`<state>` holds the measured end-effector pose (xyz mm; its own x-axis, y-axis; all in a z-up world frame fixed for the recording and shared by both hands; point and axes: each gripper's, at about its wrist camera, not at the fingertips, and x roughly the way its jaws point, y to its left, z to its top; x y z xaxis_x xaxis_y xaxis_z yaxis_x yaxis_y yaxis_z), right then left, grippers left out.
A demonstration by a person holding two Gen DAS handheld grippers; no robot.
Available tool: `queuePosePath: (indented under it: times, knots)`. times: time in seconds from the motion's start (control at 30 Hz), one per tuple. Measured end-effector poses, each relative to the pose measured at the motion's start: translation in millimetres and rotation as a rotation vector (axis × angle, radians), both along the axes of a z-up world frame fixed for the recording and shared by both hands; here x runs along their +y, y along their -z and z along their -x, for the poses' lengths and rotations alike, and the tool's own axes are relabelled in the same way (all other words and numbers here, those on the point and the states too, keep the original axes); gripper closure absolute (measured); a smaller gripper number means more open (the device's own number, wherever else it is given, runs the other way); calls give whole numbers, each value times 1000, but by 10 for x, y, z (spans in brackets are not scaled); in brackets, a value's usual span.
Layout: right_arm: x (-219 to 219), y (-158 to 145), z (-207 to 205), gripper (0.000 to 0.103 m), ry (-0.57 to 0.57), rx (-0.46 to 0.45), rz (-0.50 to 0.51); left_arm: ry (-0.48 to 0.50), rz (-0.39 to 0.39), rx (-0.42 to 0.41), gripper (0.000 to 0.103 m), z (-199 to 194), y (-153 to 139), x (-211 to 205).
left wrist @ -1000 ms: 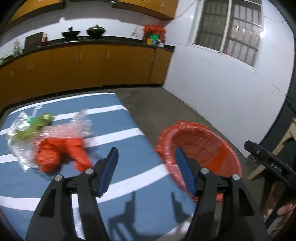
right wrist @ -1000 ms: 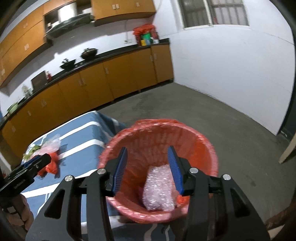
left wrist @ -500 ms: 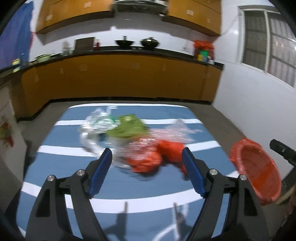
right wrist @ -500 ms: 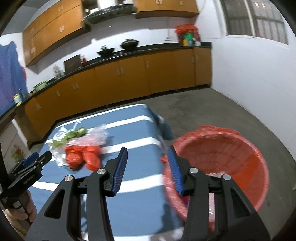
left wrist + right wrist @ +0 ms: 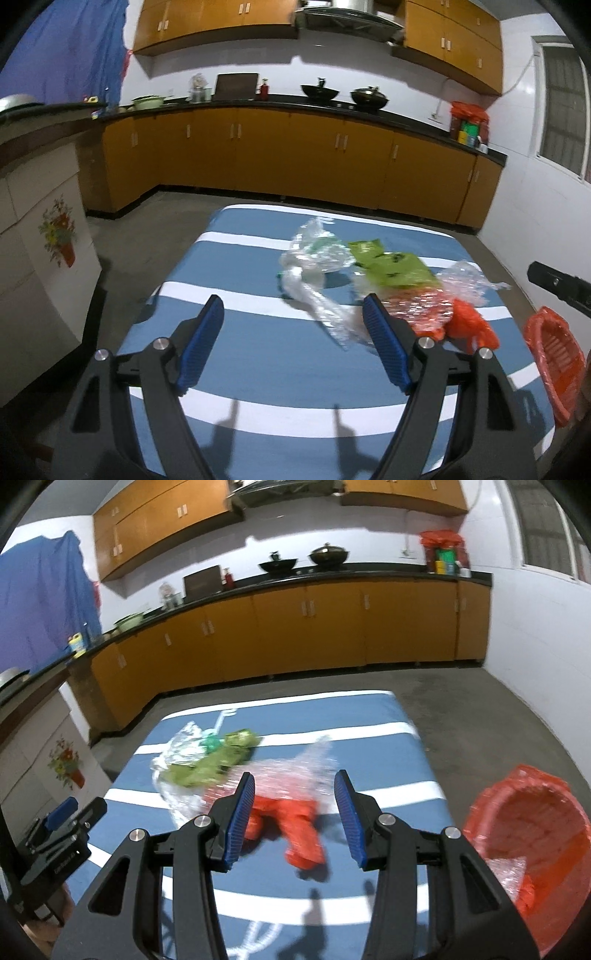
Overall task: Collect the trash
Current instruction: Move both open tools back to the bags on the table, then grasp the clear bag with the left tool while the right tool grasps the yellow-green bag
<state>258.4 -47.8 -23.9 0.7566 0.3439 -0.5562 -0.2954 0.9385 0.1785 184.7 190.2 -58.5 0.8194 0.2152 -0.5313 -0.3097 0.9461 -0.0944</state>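
A pile of trash lies on the blue-and-white striped table (image 5: 258, 343): clear crumpled plastic (image 5: 314, 258), a green wrapper (image 5: 391, 267), bubble wrap (image 5: 458, 284) and an orange bag (image 5: 469, 328). In the right wrist view the orange bag (image 5: 295, 823) lies just past my open, empty right gripper (image 5: 294, 805), with bubble wrap (image 5: 291, 775) and the green wrapper (image 5: 218, 760) beyond. My left gripper (image 5: 291, 328) is open and empty, above the table just left of the pile. The orange-lined bin (image 5: 532, 849) stands off the table's right side with bubble wrap (image 5: 511, 875) inside.
Orange kitchen cabinets (image 5: 295, 158) under a dark counter line the far wall. A white cabinet with a flower sticker (image 5: 40, 258) stands left of the table. Grey floor surrounds the table; the bin also shows at the right edge of the left wrist view (image 5: 554, 358).
Both grippers swung left, away from the bin toward the trash pile. The right gripper, earlier over the bin, now hangs over the table near the orange bag. Both stayed open.
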Motion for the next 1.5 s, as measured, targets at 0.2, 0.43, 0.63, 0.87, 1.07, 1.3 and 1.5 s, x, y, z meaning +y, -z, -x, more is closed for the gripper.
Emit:
queuePosePath:
  times: [0.2,0.43,0.63,0.87,1.07,1.3,1.5]
  knots:
    - [506,42,-306,57,-76,29,13,-53,-13,-13,27,43,-7,259]
    - [934,305,-792,57,-98,147,62,-111,-11,-21,27,74,-19,579]
    - [1043,563,-875,96,-147,231,123,-113,14,-2,27,-49,49,705]
    - [775,294,-612,100,-148,120,32,-60,2,18,27,-325,116,676]
    - [522,1,-407,100,-134,32,-38,18,18,48,27,-667,188,510]
    - [157,-171,-125,100,-83,-54,-42,59,52,136,27,-1155,383,403]
    - [-201,-85,-61,100,1,-34,-21,93,100,258,39,-1404,677,341]
